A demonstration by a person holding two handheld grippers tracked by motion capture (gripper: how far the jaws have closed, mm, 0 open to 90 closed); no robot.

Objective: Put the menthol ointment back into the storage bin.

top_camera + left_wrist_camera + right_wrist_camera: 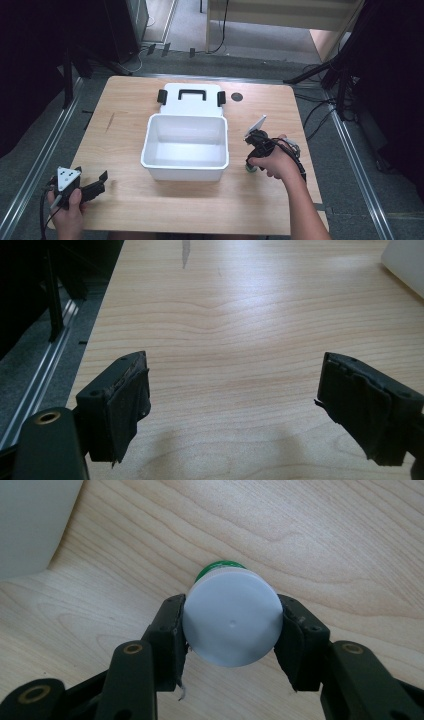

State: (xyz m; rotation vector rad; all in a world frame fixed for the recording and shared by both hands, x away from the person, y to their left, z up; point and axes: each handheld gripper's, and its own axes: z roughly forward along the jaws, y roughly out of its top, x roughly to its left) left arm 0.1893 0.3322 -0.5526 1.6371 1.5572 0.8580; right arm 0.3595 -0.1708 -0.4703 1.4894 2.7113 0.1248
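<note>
The right gripper (232, 625) has its fingers clamped on the white cap of a small green bottle (231, 620) standing on the counter (125, 200) beside the open white box (186, 145), seemingly destined inside. The left gripper (235, 400) rests apart, fingers spread and empty.

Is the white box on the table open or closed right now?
Open: the white box shows its bare inside, and its lid with the black handle lies flat behind it.
</note>
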